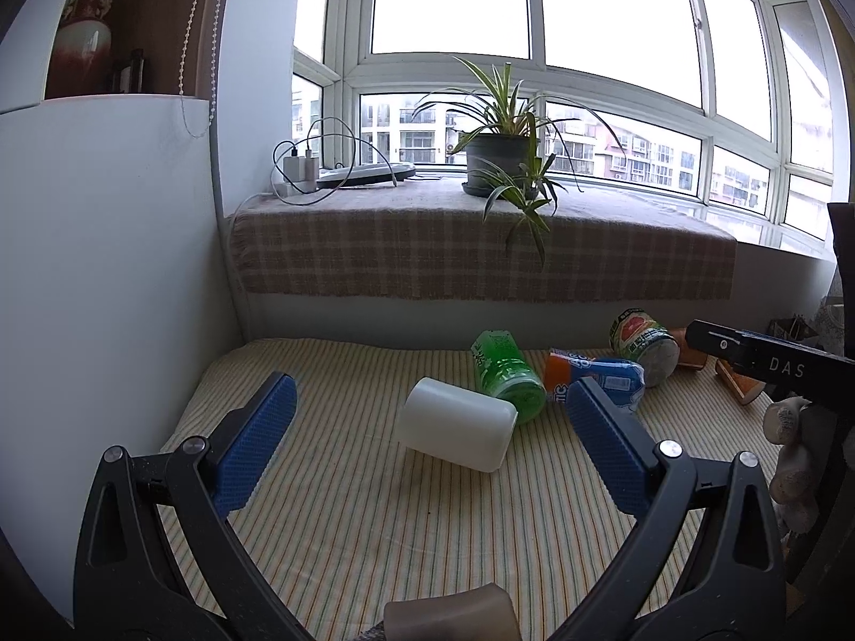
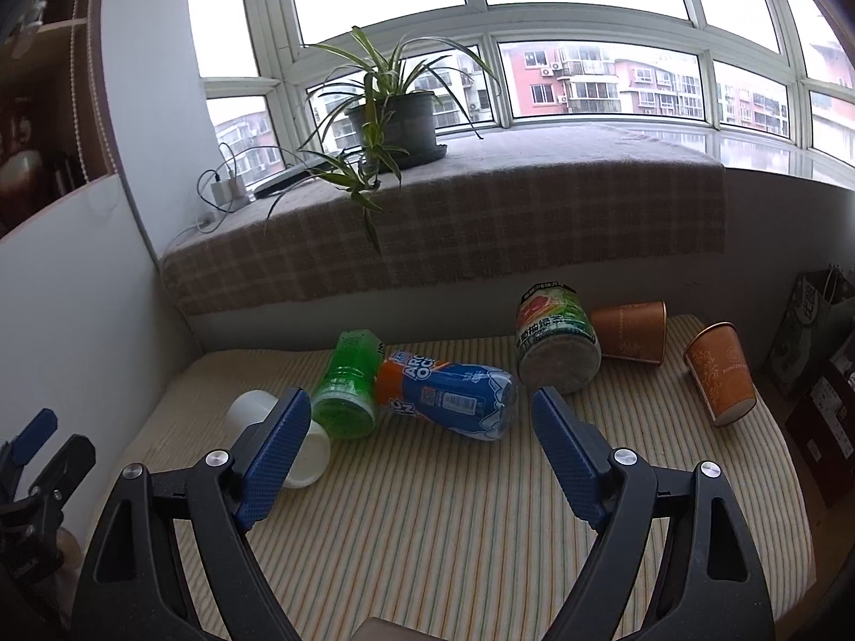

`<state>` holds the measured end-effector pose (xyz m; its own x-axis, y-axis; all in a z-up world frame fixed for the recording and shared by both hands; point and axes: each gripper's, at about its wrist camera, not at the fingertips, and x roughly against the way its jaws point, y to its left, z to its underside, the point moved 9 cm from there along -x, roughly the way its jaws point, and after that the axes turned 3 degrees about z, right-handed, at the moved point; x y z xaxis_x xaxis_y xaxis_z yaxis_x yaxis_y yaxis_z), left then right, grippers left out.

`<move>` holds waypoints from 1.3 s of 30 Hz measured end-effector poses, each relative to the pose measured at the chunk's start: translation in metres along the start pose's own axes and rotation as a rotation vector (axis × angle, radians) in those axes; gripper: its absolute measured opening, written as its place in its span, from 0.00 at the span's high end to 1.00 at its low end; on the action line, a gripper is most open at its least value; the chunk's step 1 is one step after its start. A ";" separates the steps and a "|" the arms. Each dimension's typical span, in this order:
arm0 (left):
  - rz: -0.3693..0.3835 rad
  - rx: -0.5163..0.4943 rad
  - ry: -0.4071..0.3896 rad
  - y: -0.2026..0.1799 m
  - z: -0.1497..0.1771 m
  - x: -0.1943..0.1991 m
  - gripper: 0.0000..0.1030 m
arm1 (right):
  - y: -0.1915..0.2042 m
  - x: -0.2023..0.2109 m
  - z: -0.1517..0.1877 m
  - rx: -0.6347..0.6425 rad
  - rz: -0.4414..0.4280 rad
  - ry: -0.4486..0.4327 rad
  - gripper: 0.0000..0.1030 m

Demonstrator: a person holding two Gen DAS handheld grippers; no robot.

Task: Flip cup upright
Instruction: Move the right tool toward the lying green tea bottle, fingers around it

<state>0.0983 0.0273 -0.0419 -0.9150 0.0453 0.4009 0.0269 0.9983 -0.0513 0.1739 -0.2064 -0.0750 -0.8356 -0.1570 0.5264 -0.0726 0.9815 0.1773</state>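
Both tools are open and hold nothing: left tool (image 1: pixel 430 408), right tool (image 2: pixel 422 416). The white cup (image 1: pixel 456 423) lies on its side on the striped cloth (image 1: pixel 427 523), smooth translucent plastic, just ahead of the left tool and touching the green bottle (image 1: pixel 507 376). In the right view its mouth is partly hidden behind a blue ribbed pad (image 2: pixel 275 456). The right tool's body is cut off at the left view's edge. Two orange paper cups (image 2: pixel 719 374) lie tipped far right.
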 end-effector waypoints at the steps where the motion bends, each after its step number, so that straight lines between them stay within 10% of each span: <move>1: -0.004 0.005 0.003 0.003 0.001 -0.001 0.00 | 0.001 -0.006 -0.001 0.001 -0.007 0.011 0.18; 20: -0.117 0.075 0.076 0.063 0.033 -0.004 0.00 | 0.051 -0.116 -0.014 0.121 -0.173 0.304 0.18; 39: -0.198 0.148 0.103 0.115 0.057 0.005 0.00 | 0.107 -0.224 0.009 0.251 -0.061 0.529 0.21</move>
<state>0.0743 0.1401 -0.0976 -0.8504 -0.1396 0.5073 -0.2146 0.9723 -0.0923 0.3481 -0.0650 -0.1811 -0.4450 -0.1844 0.8764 -0.2928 0.9547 0.0522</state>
